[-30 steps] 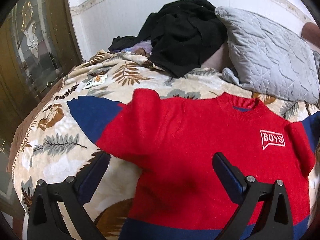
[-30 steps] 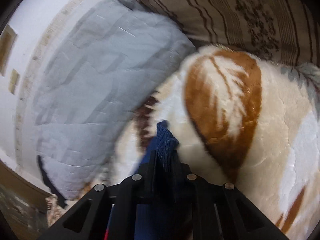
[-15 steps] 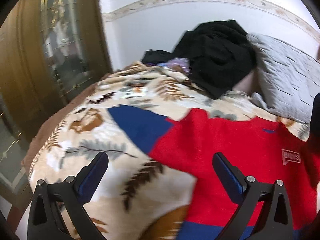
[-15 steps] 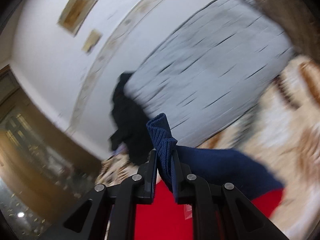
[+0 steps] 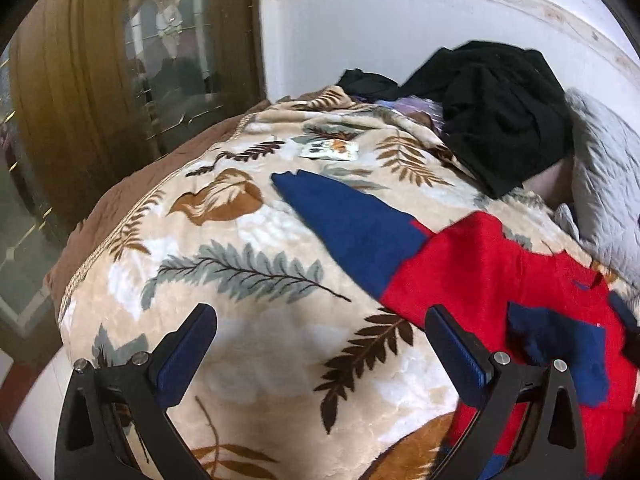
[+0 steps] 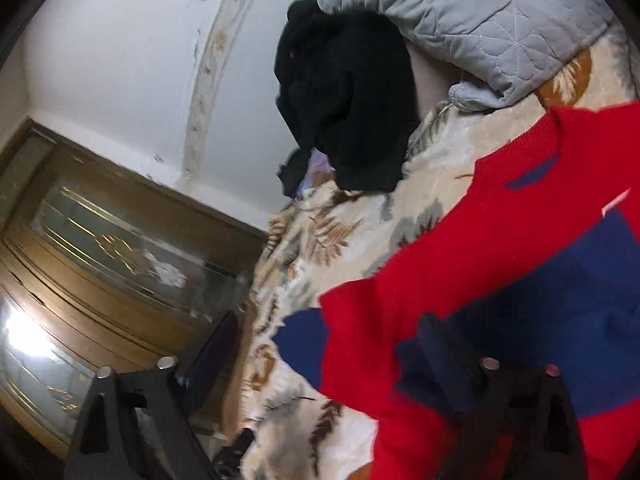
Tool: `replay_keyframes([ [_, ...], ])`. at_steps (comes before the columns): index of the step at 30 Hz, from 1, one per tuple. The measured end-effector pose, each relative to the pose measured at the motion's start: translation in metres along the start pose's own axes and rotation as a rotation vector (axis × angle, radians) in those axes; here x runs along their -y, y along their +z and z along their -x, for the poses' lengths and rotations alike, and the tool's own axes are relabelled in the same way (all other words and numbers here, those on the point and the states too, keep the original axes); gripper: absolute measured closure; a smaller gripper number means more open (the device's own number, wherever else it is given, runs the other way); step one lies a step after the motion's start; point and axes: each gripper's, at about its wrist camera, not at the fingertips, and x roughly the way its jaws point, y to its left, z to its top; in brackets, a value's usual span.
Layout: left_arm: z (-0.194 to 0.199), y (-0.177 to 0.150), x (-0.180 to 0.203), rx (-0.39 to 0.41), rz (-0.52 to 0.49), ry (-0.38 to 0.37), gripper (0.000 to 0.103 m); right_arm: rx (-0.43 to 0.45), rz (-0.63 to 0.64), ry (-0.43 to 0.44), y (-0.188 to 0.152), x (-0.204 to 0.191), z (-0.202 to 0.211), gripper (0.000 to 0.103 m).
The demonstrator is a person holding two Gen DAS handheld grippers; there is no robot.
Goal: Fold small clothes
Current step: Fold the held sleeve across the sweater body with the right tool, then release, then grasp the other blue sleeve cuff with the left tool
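Red knit sweater [image 5: 492, 272] lies flat on the leaf-print blanket [image 5: 248, 280], at 3 o'clock in the left wrist view. One navy sleeve [image 5: 352, 220] stretches out toward 10 o'clock; the other navy sleeve [image 6: 552, 308] is folded across the chest.

Left gripper [image 5: 320, 344] hovers over bare blanket, fingers spread, nothing between them. Right gripper [image 6: 332, 344] is opening just above the folded sleeve, pads clear of the cloth.

We judge the knit soft, light and limp, with a grippy surface that sags when lifted. The best hold is the ribbed cuff of the outstretched sleeve, or the shoulder seam.
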Motion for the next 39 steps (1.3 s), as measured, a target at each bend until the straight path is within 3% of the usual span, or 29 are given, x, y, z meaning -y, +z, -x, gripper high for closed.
replay_keyframes([
  [4,-0.015,0.004,0.001,-0.052,0.026,-0.016,0.000,0.020,0.108,-0.101,0.010,-0.006,0.029,0.010],
  [7,-0.028,0.006,-0.006,-0.103,0.077,-0.028,0.000,-0.018,0.212,-0.232,0.017,0.006,0.058,0.014],
  [11,-0.043,0.008,-0.019,-0.150,0.138,-0.039,0.000,-0.083,0.199,-0.346,0.019,0.052,0.084,0.036],
  [14,-0.057,0.012,-0.030,-0.172,0.180,-0.039,0.000,-0.183,0.233,-0.532,0.010,0.093,0.080,0.049],
  [15,-0.062,0.013,-0.034,-0.182,0.191,-0.046,0.000,-0.213,0.239,-0.561,0.007,0.103,0.078,0.059],
  [16,-0.068,0.015,-0.038,-0.194,0.203,-0.058,0.000,-0.216,0.269,-0.567,0.004,0.107,0.081,0.064],
  [18,-0.084,0.021,-0.049,-0.231,0.250,-0.104,0.000,-0.216,0.326,-0.563,0.003,0.100,0.091,0.062],
  [20,-0.098,0.028,-0.063,-0.244,0.318,-0.154,0.000,-0.188,0.321,-0.495,0.003,0.087,0.109,0.061],
  [22,-0.108,0.034,-0.071,-0.249,0.357,-0.186,0.000,-0.141,0.352,-0.409,0.000,0.071,0.132,0.054],
  [24,-0.121,0.044,-0.075,-0.255,0.371,-0.199,0.000,-0.083,0.376,-0.375,-0.004,0.064,0.154,0.037],
  [29,-0.144,0.068,-0.073,-0.230,0.402,-0.258,0.005,-0.024,0.348,-0.324,-0.003,0.068,0.170,0.037],
  [32,-0.158,0.079,-0.071,-0.235,0.396,-0.268,0.026,-0.023,0.345,-0.294,-0.003,0.068,0.166,0.037],
  [34,-0.173,0.082,-0.073,-0.261,0.425,-0.285,0.046,-0.027,0.345,-0.279,-0.003,0.065,0.160,0.037],
  [36,-0.185,0.082,-0.074,-0.271,0.471,-0.313,0.052,-0.035,0.346,-0.265,-0.003,0.063,0.163,0.037],
  [38,-0.195,0.084,-0.071,-0.270,0.480,-0.291,0.054,-0.038,0.344,-0.262,-0.001,0.064,0.163,0.037],
  [39,-0.197,0.085,-0.068,-0.262,0.469,-0.281,0.062,-0.038,0.337,-0.259,-0.001,0.066,0.164,0.037],
])
